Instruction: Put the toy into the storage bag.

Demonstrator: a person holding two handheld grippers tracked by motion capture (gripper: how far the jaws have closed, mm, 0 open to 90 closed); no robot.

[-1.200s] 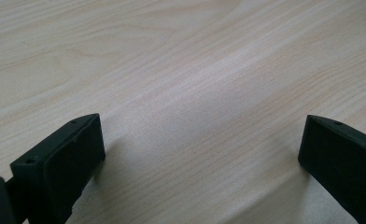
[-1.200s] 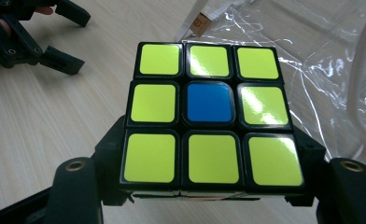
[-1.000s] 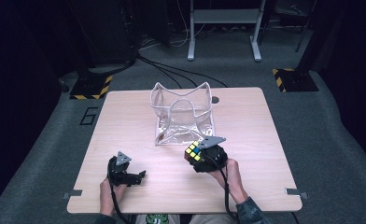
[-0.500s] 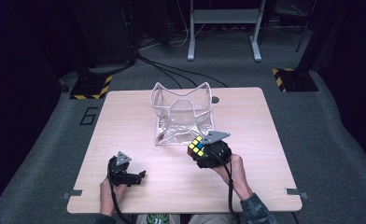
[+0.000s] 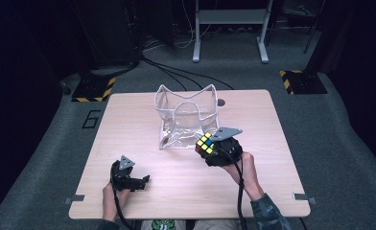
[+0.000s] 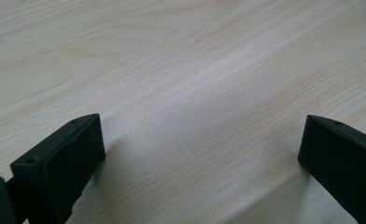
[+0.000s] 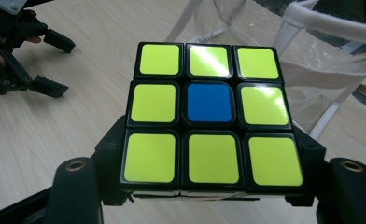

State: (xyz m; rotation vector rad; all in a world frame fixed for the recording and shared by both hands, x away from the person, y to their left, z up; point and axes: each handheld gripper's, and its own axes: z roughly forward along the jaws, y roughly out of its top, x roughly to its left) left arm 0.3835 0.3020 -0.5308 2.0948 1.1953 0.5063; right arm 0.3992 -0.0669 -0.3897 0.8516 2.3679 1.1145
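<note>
My right gripper (image 5: 209,147) is shut on a puzzle cube (image 5: 205,143) and holds it above the table, just in front of the clear plastic bag (image 5: 186,117). In the right gripper view the cube (image 7: 210,113) shows a yellow face with a blue centre, clamped between the two black jaws, and the bag (image 7: 307,56) lies close behind it. My left gripper (image 5: 142,181) rests low at the table's front left, open. Its jaws stand wide apart over bare wood (image 6: 195,93) with nothing between them.
The clear bag stands open-topped with white handles at the middle of the light wooden table (image 5: 128,115). A small round hole (image 5: 220,102) sits in the tabletop behind the bag. Cables and black-and-yellow floor plates (image 5: 94,88) lie beyond the table's far edge.
My right gripper has carried the cube a little up and away from me, closer to the bag. The left gripper has stayed put.
</note>
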